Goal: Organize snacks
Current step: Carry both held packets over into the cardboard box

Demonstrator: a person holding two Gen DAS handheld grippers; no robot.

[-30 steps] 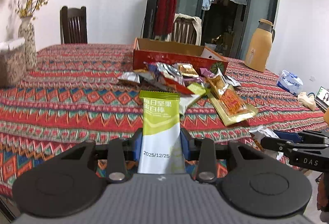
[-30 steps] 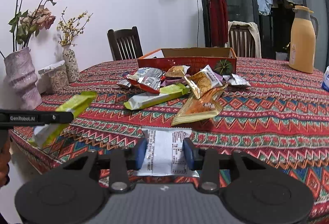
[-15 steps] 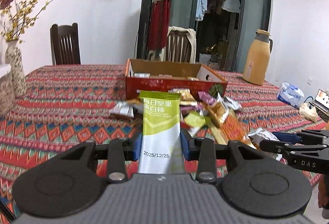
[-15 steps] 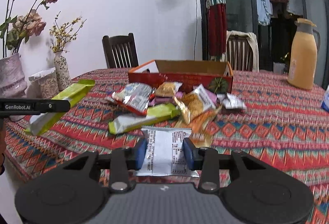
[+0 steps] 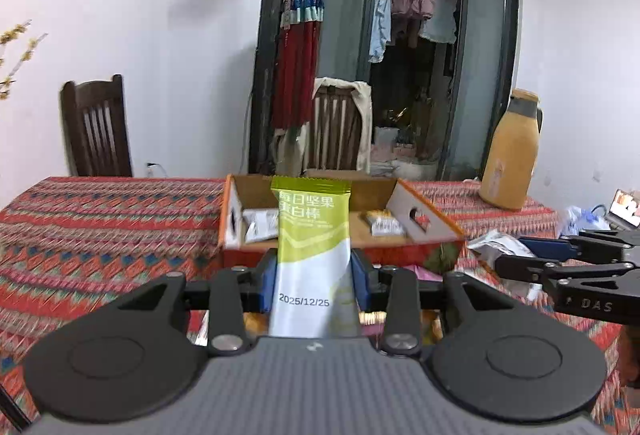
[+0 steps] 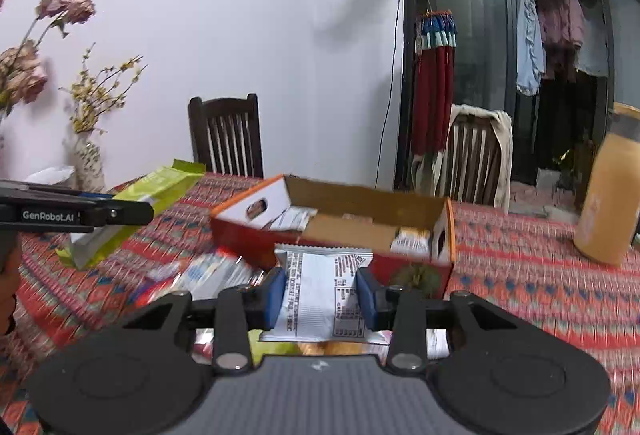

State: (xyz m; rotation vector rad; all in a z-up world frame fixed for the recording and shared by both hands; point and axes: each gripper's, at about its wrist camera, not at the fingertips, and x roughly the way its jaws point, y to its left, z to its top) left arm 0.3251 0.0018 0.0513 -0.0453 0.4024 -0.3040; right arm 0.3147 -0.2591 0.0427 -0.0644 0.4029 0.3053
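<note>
Snacks in thin foil: the green bar [image 5: 314, 235] stands at frame centre, clamped in the left claw [image 5: 314, 281]; the right claw [image 6: 322, 295] pinches a white packet [image 6: 322, 291] before the box [image 6: 340, 231] (both light, crinkly, probably slippery), best held mid-body.

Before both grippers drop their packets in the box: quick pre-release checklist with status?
1. Left gripper shut on green bar: ok, pinched low, most of the bar sticks out ahead.
2. Right gripper shut on white packet: ok.
3. Box open on top: ok, flaps stand up at both ends.
4. Space in the box: ok, bare cardboard in the middle, a few packets at each end.
5. Grippers over the box: cannot tell, both views show them short of its near wall.
6. Grippers apart from each other: ok, side by side with a gap.
</note>
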